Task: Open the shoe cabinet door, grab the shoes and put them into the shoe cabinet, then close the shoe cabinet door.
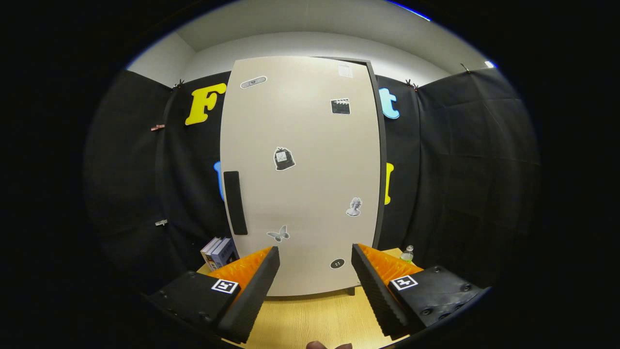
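Observation:
A tall beige shoe cabinet (300, 179) stands on the wooden table (310, 317) straight ahead of me. Its door is shut and bears several small stickers. A dark vertical handle (235, 202) sits along the door's left edge, about halfway down. My gripper (315, 253) is open, with its fingers spread wide and nothing between them. The fingers point at the lower part of the door, a short way off. The handle lies above and to the left of the left finger (252, 286).
A few books (219, 251) stand on the table left of the cabinet. A small clear bottle (407, 253) sits on the table to its right. Black cloth walls close in behind and on both sides. Part of a hand (328, 345) shows below the fingers.

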Demonstrator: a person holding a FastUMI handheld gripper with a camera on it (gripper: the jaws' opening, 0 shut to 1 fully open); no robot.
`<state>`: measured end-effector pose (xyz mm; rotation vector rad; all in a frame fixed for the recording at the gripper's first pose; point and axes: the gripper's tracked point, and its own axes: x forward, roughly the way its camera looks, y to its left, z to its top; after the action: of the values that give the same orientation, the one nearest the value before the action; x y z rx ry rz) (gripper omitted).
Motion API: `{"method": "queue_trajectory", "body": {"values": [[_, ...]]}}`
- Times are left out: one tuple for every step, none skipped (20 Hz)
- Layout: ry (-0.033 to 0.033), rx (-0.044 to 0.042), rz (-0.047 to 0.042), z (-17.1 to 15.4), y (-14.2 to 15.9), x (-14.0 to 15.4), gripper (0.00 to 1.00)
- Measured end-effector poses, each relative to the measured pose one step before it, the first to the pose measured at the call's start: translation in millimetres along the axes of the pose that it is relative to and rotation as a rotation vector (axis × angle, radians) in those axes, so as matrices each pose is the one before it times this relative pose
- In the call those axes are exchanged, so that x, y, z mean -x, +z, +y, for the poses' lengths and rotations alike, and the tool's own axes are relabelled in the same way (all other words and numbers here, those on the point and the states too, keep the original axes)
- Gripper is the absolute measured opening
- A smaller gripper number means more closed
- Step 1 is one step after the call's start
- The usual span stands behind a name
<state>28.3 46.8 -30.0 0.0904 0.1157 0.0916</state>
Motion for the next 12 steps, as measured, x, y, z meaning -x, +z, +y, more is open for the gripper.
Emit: {"method": "queue_trajectory", "body": {"values": [[-0.00236,-0.00101,-0.00254,-1.12,1.35,0.26,0.98],[0.00057,0.00059,-0.00003,-0.32,-0.41,0.38,0.98],[0.00034,0.00050,0.00069,-0.19,-0.17,0.81,0.98],[0.00089,0.00080,-0.00146,-0.33,-0.14,-0.10,0.98],[-0.00171,0.00044,-0.00060,-0.23,-0.68,0.68,0.98],[-0.00069,-0.00121,0.00001,-1.23,0.29,-1.06,0.98],[-0.00102,-0.00183,-0.00014,-0.27,0.53,-0.10,0.98],[-0.00035,-0.00089,0.00057,-1.06,0.26,0.48,0.98],[-0.00038,-0.00088,0.00050,-0.37,-0.37,0.47,0.98],[-0.00029,-0.00149,0.00015,-0.44,-0.59,0.54,0.98],[-0.00071,-0.00092,-0.00052,-0.23,0.04,0.08,0.98],[0.00012,-0.00002,0.00116,-0.22,-0.12,-0.81,0.98]]}}
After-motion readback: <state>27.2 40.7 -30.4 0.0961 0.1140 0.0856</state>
